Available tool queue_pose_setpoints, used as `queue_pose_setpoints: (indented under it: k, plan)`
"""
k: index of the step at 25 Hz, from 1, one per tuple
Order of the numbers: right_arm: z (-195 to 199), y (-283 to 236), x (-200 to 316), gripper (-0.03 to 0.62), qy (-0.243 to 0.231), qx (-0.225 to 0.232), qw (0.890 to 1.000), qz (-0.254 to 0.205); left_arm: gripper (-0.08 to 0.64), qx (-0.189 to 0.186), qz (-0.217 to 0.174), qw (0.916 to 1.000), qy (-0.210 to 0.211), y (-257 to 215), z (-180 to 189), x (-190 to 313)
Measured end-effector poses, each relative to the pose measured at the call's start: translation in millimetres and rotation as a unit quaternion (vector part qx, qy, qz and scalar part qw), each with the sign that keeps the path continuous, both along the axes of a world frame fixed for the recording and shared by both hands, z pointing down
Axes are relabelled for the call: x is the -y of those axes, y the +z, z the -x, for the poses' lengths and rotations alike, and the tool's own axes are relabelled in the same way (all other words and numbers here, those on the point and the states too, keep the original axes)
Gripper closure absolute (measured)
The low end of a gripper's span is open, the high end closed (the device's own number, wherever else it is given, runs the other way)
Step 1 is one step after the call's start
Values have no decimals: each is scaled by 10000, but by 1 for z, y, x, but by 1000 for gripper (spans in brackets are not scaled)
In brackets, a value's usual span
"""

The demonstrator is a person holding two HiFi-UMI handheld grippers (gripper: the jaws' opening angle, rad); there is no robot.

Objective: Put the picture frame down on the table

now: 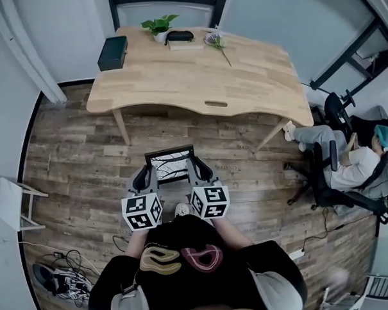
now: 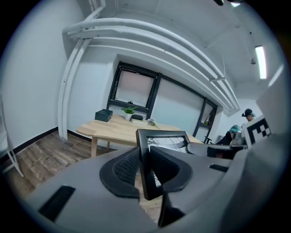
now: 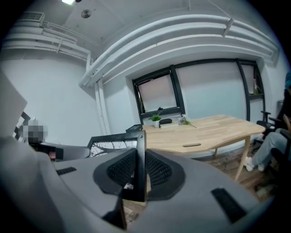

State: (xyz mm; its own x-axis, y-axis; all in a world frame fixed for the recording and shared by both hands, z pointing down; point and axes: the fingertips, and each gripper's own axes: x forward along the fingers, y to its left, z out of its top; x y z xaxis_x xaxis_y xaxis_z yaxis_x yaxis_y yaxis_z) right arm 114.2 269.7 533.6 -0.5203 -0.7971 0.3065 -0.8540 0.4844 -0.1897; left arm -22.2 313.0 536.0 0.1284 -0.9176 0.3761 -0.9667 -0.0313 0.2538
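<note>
A black picture frame (image 1: pixel 171 166) with a branch drawing hangs over the wooden floor, held between both grippers, short of the light wooden table (image 1: pixel 197 80). My left gripper (image 1: pixel 144 178) is shut on the frame's left edge. My right gripper (image 1: pixel 202 171) is shut on its right edge. In the left gripper view the pads (image 2: pixel 125 168) press the frame's black bar (image 2: pixel 143 159), with the table (image 2: pixel 113 129) beyond. In the right gripper view the bar (image 3: pixel 140 150) stands upright between the ribbed pads (image 3: pixel 157 170), and the table (image 3: pixel 213 132) lies ahead to the right.
At the table's far edge stand a black box (image 1: pixel 112 53), a small potted plant (image 1: pixel 159 24), a black pouch on a book (image 1: pixel 180 37) and a flower sprig (image 1: pixel 216 42). A person sits in an office chair (image 1: pixel 348 167) at the right. Cables (image 1: pixel 61 272) lie on the floor at the left.
</note>
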Motion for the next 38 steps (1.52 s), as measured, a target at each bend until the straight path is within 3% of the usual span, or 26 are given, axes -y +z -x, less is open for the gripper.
queue_pose_setpoints:
  k: [13,25,31,38]
  plan:
    - [-36,5,26,518,73,92,9999,65,477,114,77,9999,67,3,-35,29]
    - [-55,11,57,518,484,171,9986,142,477,56,-6,9987,506,7,-51,71]
    - [-46,12,91,518,630,146,9977,213,477,16,20,9980,627,7,-41,109]
    - [-10,5,143,518,672,29,9976,157,477,-59,48,9974,714,7,-5,163]
